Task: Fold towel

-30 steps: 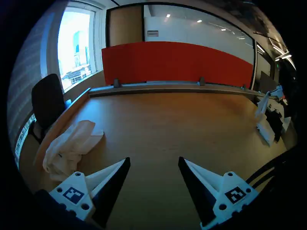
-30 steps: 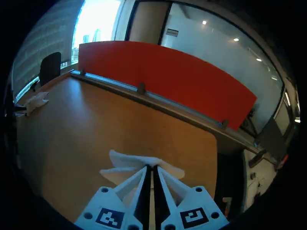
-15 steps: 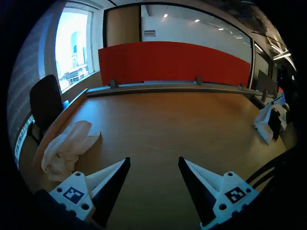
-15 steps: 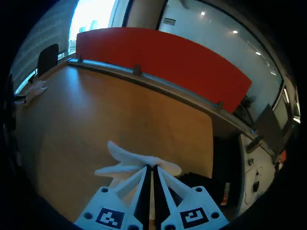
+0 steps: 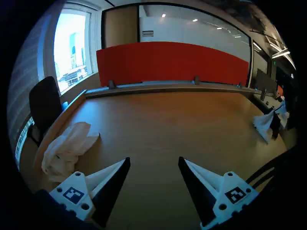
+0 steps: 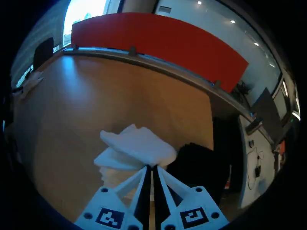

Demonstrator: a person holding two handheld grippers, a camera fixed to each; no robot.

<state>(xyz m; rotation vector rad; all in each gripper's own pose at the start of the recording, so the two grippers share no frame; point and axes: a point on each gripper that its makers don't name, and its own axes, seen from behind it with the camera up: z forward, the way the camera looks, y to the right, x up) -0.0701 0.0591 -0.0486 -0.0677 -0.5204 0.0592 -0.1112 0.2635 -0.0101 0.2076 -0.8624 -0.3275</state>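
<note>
White towel (image 6: 138, 147) hangs bunched from the clenched right tool (image 6: 152, 168); it may slip, with the left tool (image 5: 153, 159) gaping empty.

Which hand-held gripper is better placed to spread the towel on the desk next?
Right. The right hand-held gripper is shut on the white towel; the left hand-held gripper is open over the desk, holding nothing.

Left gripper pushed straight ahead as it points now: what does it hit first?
Nothing close: bare desk lies ahead, then likely the red divider at its far edge. The crumpled cloth sits off left.
</note>
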